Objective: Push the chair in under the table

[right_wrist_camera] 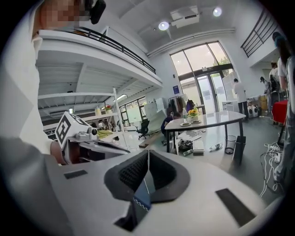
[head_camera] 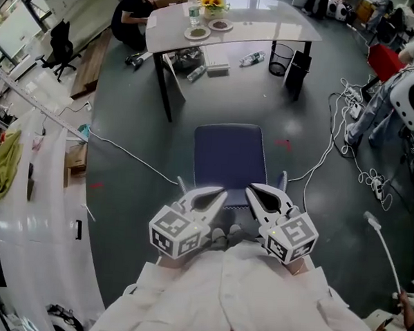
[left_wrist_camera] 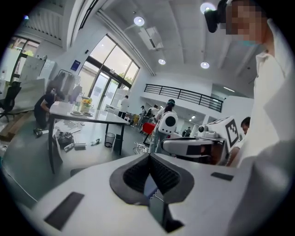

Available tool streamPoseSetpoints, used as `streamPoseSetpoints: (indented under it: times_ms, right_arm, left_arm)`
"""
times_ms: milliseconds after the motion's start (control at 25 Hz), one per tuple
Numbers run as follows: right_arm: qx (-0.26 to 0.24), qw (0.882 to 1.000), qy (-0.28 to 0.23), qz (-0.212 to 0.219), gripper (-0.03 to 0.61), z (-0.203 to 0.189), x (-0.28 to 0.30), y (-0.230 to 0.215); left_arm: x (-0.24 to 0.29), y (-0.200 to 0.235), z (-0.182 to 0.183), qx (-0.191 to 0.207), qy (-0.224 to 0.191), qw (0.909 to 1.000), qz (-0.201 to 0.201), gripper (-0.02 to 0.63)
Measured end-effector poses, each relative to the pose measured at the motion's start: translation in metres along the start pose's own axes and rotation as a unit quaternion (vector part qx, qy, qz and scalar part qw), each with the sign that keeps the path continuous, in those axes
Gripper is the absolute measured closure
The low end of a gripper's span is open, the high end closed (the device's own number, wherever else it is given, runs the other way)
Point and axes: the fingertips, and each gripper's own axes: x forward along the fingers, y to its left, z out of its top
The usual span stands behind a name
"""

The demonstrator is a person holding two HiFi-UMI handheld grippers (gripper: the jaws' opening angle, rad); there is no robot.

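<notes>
The chair (head_camera: pixel 228 155), with a dark blue seat, stands on the grey floor a little short of the white table (head_camera: pixel 256 25). In the head view my left gripper (head_camera: pixel 223 192) and right gripper (head_camera: pixel 249 190) sit side by side over the chair's near edge. Both are shut and hold nothing. Whether their tips touch the chair I cannot tell. The left gripper view looks along its own closed left gripper (left_wrist_camera: pixel 149 160) toward the table (left_wrist_camera: pixel 92 117), with the right gripper (left_wrist_camera: pixel 198 144) beside it. From the right gripper (right_wrist_camera: pixel 148 157) the table (right_wrist_camera: pixel 209 120) is also ahead.
A black wire bin (head_camera: pixel 282 59) and a black box (head_camera: pixel 297 68) stand under the table, with loose items (head_camera: pixel 216 61) on the floor. A person (head_camera: pixel 132 15) crouches at the table's far left. Cables (head_camera: pixel 332 147) trail at the right near a white machine (head_camera: pixel 412 99).
</notes>
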Motion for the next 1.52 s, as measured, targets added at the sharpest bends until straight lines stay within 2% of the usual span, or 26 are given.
streamPoseSetpoints:
  times_ms: [320,480,560,800,960,1040,1240,1520]
  right_arm:
    - [-0.011,1.0,0.002,-0.006,0.545,-0.003,-0.019,-0.02]
    - [-0.011,1.0,0.022,-0.007,0.545,-0.015,-0.022,-0.031]
    - [-0.01,0.999,0.032,-0.002,0.545,-0.021,-0.022,-0.035]
    - [-0.013,0.998,0.055,0.005,0.545,-0.033,-0.019,-0.033]
    - [-0.011,0.997,0.074,0.022,0.545,-0.054,-0.022,-0.025]
    - [-0.014,0.996,0.087,0.025,0.545,-0.063,-0.022,-0.023]
    - [-0.024,0.993,0.114,0.028,0.545,-0.079,-0.022,-0.024]
    - [-0.077,0.984,0.156,0.031,0.543,-0.105,-0.019,-0.019]
  left_arm:
    - [0.015,-0.006,-0.011,0.009,0.022,0.9997,0.007,0.598]
    - [0.023,-0.012,-0.015,-0.006,0.023,0.9997,-0.006,0.598]
    - [0.028,-0.011,-0.022,-0.009,0.041,0.9991,0.001,0.598]
    - [0.03,-0.008,-0.036,0.007,0.075,0.9971,0.013,0.598]
    - [0.034,-0.003,-0.057,0.055,0.106,0.9919,0.043,0.598]
    - [0.033,0.002,-0.062,0.072,0.108,0.9901,0.054,0.598]
    - [0.035,0.005,-0.076,0.083,0.13,0.9864,0.058,0.598]
    - [0.033,0.009,-0.095,0.083,0.155,0.9826,0.06,0.597]
